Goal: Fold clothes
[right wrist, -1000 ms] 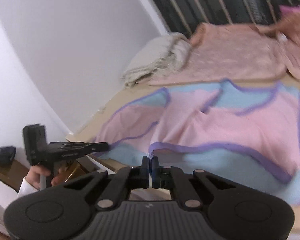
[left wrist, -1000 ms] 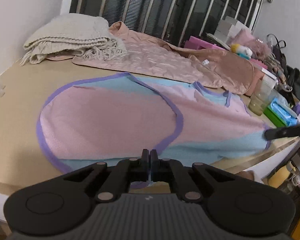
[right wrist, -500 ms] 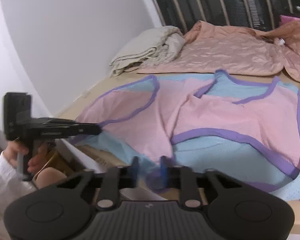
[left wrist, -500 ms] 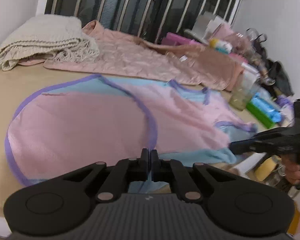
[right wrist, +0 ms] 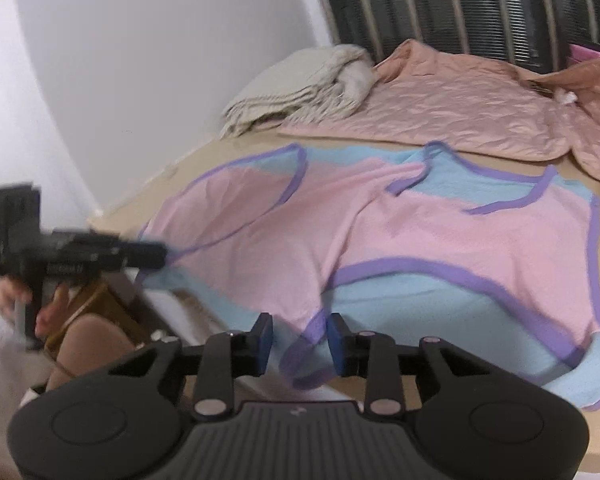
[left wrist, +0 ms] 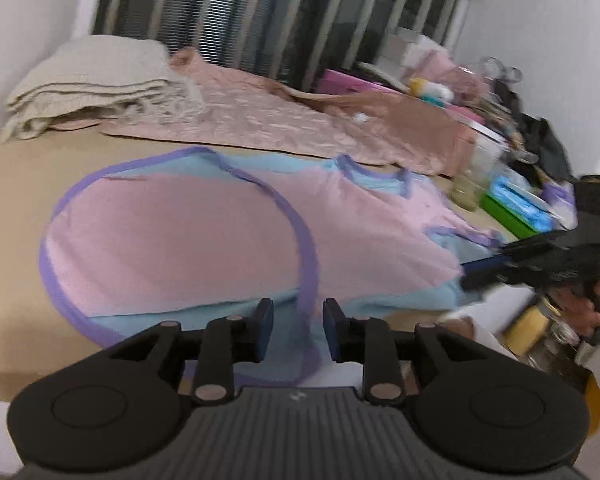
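Note:
A pink and light-blue garment with purple trim (left wrist: 204, 240) lies spread flat on the tan table (left wrist: 12, 184); it also shows in the right wrist view (right wrist: 420, 240). My left gripper (left wrist: 298, 330) is open at the table's near edge, its jaws on either side of the garment's purple hem. My right gripper (right wrist: 299, 344) is open too, its jaws on either side of a purple-edged corner hanging at the near edge. Each gripper shows in the other's view: the right one (left wrist: 496, 270) at the garment's right end, the left one (right wrist: 140, 256) at its left end.
A folded cream blanket (left wrist: 92, 84) and a pink quilted cover (left wrist: 284, 120) lie at the back of the table. Clutter of boxes, a glass jar (left wrist: 470, 190) and a green box (left wrist: 512, 208) crowds the right end. A white wall (right wrist: 140, 60) is on the left.
Both grippers were shut a second ago and have opened, the right one first. The garment's near hem has dropped onto the table edge between the jaws.

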A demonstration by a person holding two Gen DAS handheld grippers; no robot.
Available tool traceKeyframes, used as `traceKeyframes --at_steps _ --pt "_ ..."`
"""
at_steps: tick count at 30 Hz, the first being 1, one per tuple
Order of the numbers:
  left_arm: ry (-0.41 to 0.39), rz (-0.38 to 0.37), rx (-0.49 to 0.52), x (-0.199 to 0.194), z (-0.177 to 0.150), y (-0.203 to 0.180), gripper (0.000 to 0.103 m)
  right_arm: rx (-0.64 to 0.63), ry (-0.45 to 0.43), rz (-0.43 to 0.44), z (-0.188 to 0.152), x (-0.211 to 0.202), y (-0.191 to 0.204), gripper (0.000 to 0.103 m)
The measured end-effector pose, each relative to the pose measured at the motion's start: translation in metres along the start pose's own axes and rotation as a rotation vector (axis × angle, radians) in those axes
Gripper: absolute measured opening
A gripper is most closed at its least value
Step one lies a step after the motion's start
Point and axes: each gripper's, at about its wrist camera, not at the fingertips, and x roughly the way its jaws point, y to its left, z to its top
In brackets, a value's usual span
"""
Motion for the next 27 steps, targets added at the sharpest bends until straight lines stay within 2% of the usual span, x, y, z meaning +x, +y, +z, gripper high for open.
traceKeyframes --at_steps 1,4,6,9,10,11,13,15,17,19,20,22,23,25,27 --pt "0.007 -0.020 0.030 0.001 -0.002 -0.001 0.025 -0.003 0.007 -0.004 -0.002 0.001 0.001 0.003" --pt "-0.003 0.016 0.135 0.002 -0.005 -0.003 0.022 -0.012 0.016 -0.055 -0.001 -0.007 -0.004 0.002" --pt "0.013 0.008 0.154 0.002 -0.002 -0.001 0.022 -0.005 0.013 -0.088 0.002 -0.015 -0.010 0.002" --pt "0.029 0.012 0.168 0.004 0.001 -0.001 0.025 -0.003 -0.008 -0.106 0.005 -0.026 -0.015 0.012" --pt "0.028 0.021 0.166 0.004 0.001 -0.001 0.028 -0.007 -0.021 -0.107 0.006 -0.030 -0.016 0.022" --pt "0.027 0.031 0.163 0.004 0.001 0.000 0.035 -0.006 -0.044 -0.117 0.006 -0.034 -0.018 0.026" --pt "0.019 0.021 0.114 -0.001 0.005 0.009 0.041 0.005 -0.106 -0.163 0.008 -0.041 -0.023 0.027" --pt "-0.009 0.041 0.069 -0.005 0.015 0.020 0.047 -0.023 -0.124 -0.242 0.012 -0.039 -0.027 0.027" --pt "-0.014 0.139 0.028 0.000 0.030 0.034 0.059 -0.077 -0.121 -0.313 0.021 -0.028 -0.029 0.027" --pt "-0.010 0.242 -0.028 0.010 0.042 0.051 0.060 -0.120 -0.119 -0.365 0.032 -0.014 -0.031 0.029" --pt "0.003 0.290 -0.069 0.017 0.047 0.063 0.060 -0.119 -0.122 -0.362 0.037 -0.006 -0.032 0.031" --pt "0.023 0.348 -0.147 0.024 0.050 0.078 0.060 -0.132 -0.088 -0.315 0.046 0.017 -0.032 0.046" --pt "0.033 0.376 -0.186 0.027 0.052 0.086 0.060 -0.147 -0.068 -0.297 0.049 0.028 -0.030 0.046" --pt "0.027 0.386 -0.181 0.026 0.052 0.089 0.059 -0.182 -0.047 -0.283 0.048 0.046 -0.023 0.046" --pt "0.023 0.454 -0.144 0.028 0.051 0.090 0.059 -0.177 -0.053 -0.287 0.048 0.060 -0.018 0.044"
